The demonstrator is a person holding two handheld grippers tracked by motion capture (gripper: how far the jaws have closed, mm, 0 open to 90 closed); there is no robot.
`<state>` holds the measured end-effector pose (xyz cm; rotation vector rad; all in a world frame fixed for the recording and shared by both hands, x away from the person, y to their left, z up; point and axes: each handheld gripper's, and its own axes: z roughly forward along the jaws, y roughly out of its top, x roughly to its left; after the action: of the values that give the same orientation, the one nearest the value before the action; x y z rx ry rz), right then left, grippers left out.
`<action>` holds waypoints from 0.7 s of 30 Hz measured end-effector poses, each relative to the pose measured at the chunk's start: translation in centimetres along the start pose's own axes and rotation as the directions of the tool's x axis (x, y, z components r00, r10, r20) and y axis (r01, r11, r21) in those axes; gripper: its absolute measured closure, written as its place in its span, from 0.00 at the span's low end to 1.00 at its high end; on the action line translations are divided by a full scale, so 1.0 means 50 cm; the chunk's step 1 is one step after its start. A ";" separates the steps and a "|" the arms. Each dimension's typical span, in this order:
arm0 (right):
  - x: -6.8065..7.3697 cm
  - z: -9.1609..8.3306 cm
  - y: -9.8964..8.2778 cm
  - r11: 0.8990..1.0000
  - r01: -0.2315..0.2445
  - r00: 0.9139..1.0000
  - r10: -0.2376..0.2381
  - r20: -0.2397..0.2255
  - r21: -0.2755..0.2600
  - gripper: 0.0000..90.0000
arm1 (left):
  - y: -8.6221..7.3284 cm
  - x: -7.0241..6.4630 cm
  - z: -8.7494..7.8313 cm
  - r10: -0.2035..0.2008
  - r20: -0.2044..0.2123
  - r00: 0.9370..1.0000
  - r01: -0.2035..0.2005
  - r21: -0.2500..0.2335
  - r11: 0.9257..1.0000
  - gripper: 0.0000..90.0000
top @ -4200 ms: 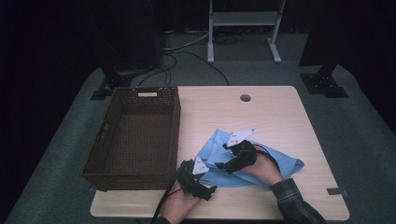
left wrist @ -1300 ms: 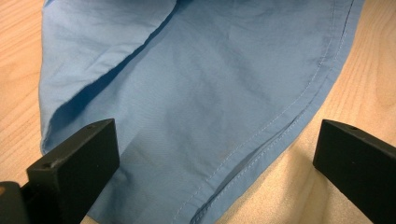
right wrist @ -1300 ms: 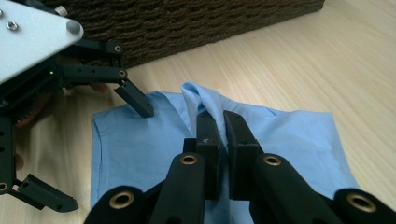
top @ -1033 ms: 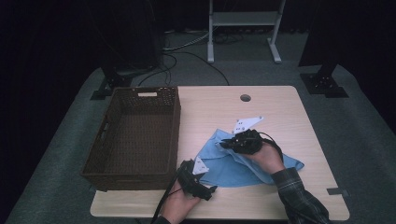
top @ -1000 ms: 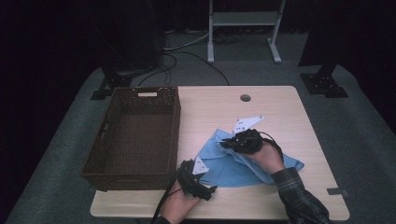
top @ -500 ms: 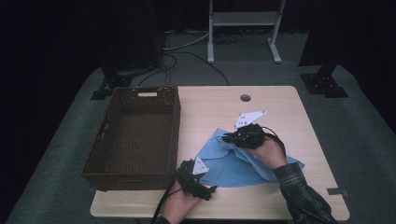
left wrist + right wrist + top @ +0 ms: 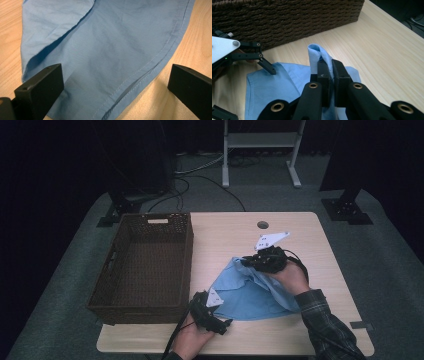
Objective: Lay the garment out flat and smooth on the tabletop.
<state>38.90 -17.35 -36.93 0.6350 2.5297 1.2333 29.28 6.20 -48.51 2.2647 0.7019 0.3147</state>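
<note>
A light blue cloth (image 7: 250, 295) lies on the wooden table (image 7: 305, 227), right of the basket. My right gripper (image 7: 248, 261) is shut on a raised fold of the cloth (image 7: 318, 53), which stands up between the closed jaws (image 7: 330, 65) and hangs taut down to the table. My left gripper (image 7: 220, 311) rests at the cloth's near left corner. Its jaws stand wide open (image 7: 116, 75) on either side of the stitched hem (image 7: 140, 80), not pressing it. The left gripper (image 7: 247, 92) also appears beyond the right one, open over the cloth's edge.
A dark woven basket (image 7: 187, 255) stands empty on the table's left half; its wall (image 7: 287, 22) is close behind the cloth. A round hole (image 7: 262, 225) sits near the table's far edge. Stands and cables lie on the floor beyond.
My right gripper has drawn its pinched fold slightly up and toward the far side, pulling the cloth tauter. The left gripper has stayed where it was.
</note>
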 end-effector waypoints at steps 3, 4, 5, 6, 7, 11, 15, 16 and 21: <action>-0.005 -0.004 0.004 1.000 -0.003 1.000 0.003 0.005 -0.003 0.96 | 0.000 0.000 0.000 -0.001 0.000 1.000 0.001 -0.001 1.000 0.00; -0.007 -0.005 0.005 1.000 -0.003 1.000 0.003 0.006 -0.005 0.96 | 0.000 0.000 0.000 -0.002 0.000 1.000 0.002 -0.001 1.000 0.00; -0.009 -0.007 0.006 1.000 -0.005 1.000 0.005 0.008 -0.007 0.96 | 0.000 0.000 0.000 -0.002 0.001 1.000 0.002 -0.001 1.000 0.00; -0.011 -0.008 0.006 1.000 -0.005 1.000 0.005 0.008 -0.010 0.96 | 0.000 0.000 0.000 -0.002 0.001 1.000 0.002 -0.001 1.000 0.00; -0.012 -0.009 0.007 1.000 -0.008 1.000 0.009 0.010 -0.011 0.96 | 0.000 0.000 0.000 -0.002 0.000 1.000 0.002 -0.001 1.000 0.00; -0.019 -0.011 0.009 1.000 -0.011 1.000 0.011 0.016 -0.012 0.96 | 0.000 0.000 0.000 -0.003 0.000 1.000 0.003 -0.003 1.000 0.00; -0.026 -0.014 0.014 1.000 -0.015 1.000 0.015 0.025 -0.014 0.96 | 0.000 0.000 0.000 0.002 0.000 1.000 -0.002 0.002 1.000 0.00; -0.028 -0.014 0.016 1.000 -0.015 1.000 0.015 0.028 -0.014 0.96 | 0.000 0.000 0.000 0.002 0.000 1.000 -0.002 0.001 1.000 0.00; -0.038 -0.019 0.026 1.000 -0.013 0.999 0.013 0.043 -0.016 0.96 | 0.000 0.000 0.000 0.000 -0.001 1.000 0.000 -0.001 1.000 0.00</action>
<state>40.52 -18.22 -35.27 0.6683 2.4827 1.2287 29.28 6.20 -48.52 2.2640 0.7024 0.3158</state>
